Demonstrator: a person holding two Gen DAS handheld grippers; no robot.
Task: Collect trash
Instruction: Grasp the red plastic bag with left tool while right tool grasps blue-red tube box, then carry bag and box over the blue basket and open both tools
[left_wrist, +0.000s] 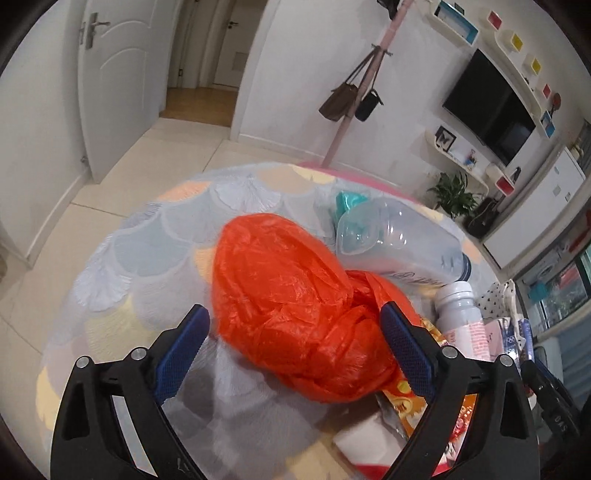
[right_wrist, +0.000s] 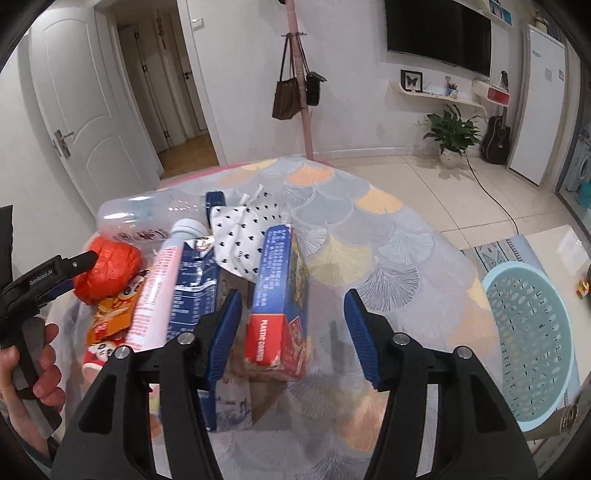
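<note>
A crumpled orange plastic bag (left_wrist: 295, 295) lies on the round table between the blue pads of my left gripper (left_wrist: 295, 328), which is open around it. The bag also shows in the right wrist view (right_wrist: 109, 273), with the left gripper (right_wrist: 48, 280) beside it. My right gripper (right_wrist: 291, 317) is open, with a red and blue carton (right_wrist: 280, 295) standing between its fingers. A clear plastic bottle (left_wrist: 399, 243), a white bottle (left_wrist: 458, 306), an orange snack wrapper (right_wrist: 110, 317), a blue pouch (right_wrist: 195, 288) and a dotted cloth bag (right_wrist: 243, 236) lie close by.
The table (right_wrist: 388, 258) has a fan-patterned cloth. A light blue perforated basket (right_wrist: 528, 347) stands to the right of the table. A pink coat stand (right_wrist: 304, 110) with bags stands behind the table. A white tissue (left_wrist: 365, 435) lies near the left gripper.
</note>
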